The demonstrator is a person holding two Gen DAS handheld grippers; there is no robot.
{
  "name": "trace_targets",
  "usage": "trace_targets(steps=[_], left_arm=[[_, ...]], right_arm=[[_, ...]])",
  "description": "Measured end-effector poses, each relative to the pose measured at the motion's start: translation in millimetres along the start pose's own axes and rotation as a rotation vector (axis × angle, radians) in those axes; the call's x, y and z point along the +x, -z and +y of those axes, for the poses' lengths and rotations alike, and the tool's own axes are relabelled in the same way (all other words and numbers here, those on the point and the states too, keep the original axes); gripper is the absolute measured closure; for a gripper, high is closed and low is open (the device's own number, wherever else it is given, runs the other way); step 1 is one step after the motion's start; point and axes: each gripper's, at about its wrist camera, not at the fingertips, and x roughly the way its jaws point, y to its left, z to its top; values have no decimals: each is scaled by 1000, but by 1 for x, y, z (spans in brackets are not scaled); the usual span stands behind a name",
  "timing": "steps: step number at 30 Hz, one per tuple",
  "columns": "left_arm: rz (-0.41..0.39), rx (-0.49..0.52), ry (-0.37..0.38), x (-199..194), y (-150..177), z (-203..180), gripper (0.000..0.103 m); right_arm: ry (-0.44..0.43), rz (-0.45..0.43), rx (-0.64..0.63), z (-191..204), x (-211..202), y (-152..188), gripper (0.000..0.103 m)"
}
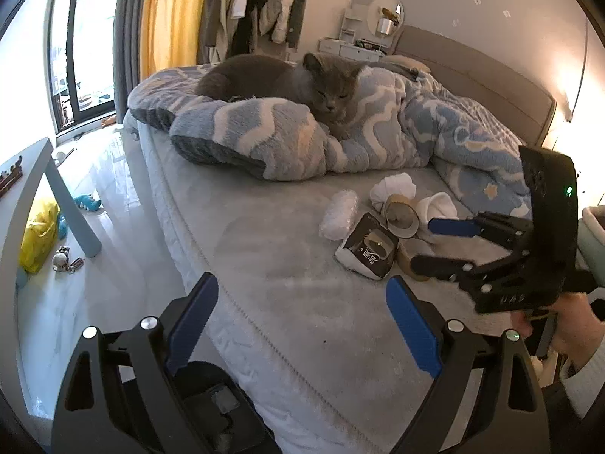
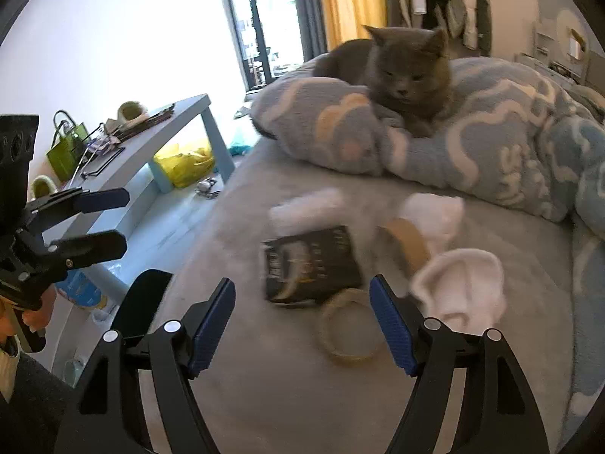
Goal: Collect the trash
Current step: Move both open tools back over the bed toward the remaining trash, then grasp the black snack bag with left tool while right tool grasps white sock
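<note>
Step in hand, as judged: approach to first pick-up. Trash lies in one cluster on the bed (image 1: 264,249), near side, in front of the rumpled blanket (image 1: 435,132).

Cluster contents: dark snack packet (image 2: 312,265) in the centre; flat tape ring (image 2: 349,331) just near of it; cardboard roll (image 1: 401,216) beside it; white crumpled wads (image 2: 459,287) to the right and far side; a white wrapped bundle (image 1: 339,215) to the left.

Left tongs (image 1: 302,331): spread wide, nothing between the pads, still short of the cluster. Right tongs (image 2: 302,327): spread, empty, hovering over the tape ring and packet edge.

Recommended procedure:
1. Take one item per tongs; don't straddle two.
2. Packet: approach from the edge, pinch across the thin side.
3. Ring: lies flat, so tip one pad inside the hoop and one outside.
4. Wads: soft, likely to compress; close fully.

Caution: cat (image 2: 408,75) rests on the blanket at the far side. Keep mvmt slow and low.
</note>
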Motion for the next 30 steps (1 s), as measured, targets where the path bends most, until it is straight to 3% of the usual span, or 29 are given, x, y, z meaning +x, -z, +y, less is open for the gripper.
trace_targets(steps=[9,21,30], left_arm=[[46,55,51,35,-5,-16,11],[122,134,140,75,-7,-36,11],[150,150,154,97,-7,-41,11]], right_arm=[[55,-28,44,-45,-9,-2,29],[98,-4,63,-76,-2,-1,29],[122,23,80,-96,7,1,29]])
